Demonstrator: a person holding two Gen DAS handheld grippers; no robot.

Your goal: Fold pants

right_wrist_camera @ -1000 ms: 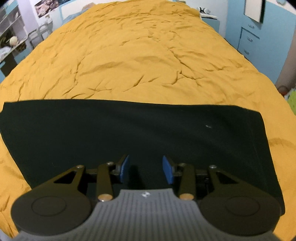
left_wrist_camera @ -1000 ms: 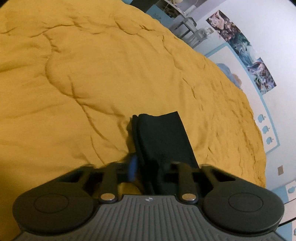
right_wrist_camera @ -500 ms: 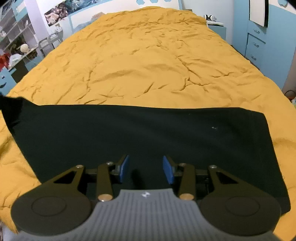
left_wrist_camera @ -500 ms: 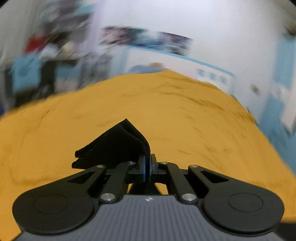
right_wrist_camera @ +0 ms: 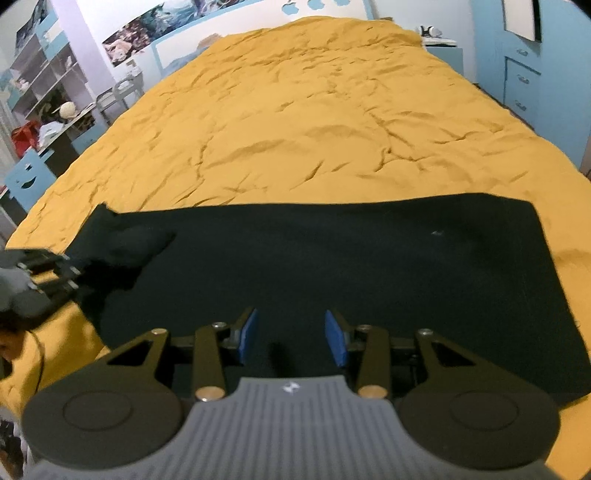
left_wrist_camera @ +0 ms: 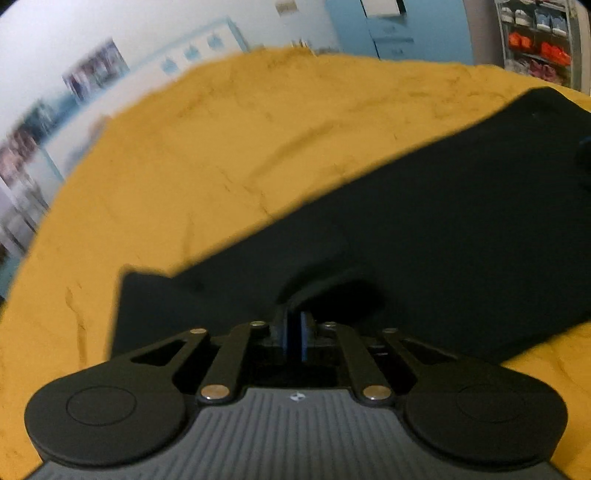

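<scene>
Left-wrist view: black pants (left_wrist_camera: 424,236) lie spread on a mustard-yellow bedspread (left_wrist_camera: 229,147), a dark band running from the lower left of the frame up toward the upper right. One end of the fabric is bunched and lifted into a small hump right at the left gripper (left_wrist_camera: 294,334), whose blue pads stand only a narrow slit apart and are opening — dark cloth rises just ahead of them, though whether a fold is between the pads cannot be told. The picture is smeared with motion blur, most of all along the wall and the posters (left_wrist_camera: 92,72) at upper left.

Right-wrist view: the same pants (right_wrist_camera: 332,266) stretch as a broad flat rectangle across the near part of the bedspread (right_wrist_camera: 314,110), their far edge straight, their left end crumpled into a raised tuft where the left gripper (right_wrist_camera: 79,278) meets it at the frame's left edge. The right gripper (right_wrist_camera: 291,336) hangs over the middle of the near edge with its blue pads (right_wrist_camera: 248,334) roughly half spread and nothing between them — it holds no cloth, and only the flat black fabric shows in the gap.

Beyond the bed stand open shelves (right_wrist_camera: 40,85) on the left, a row of posters (right_wrist_camera: 177,22) along the far wall, and blue drawers (right_wrist_camera: 521,81) at right.
</scene>
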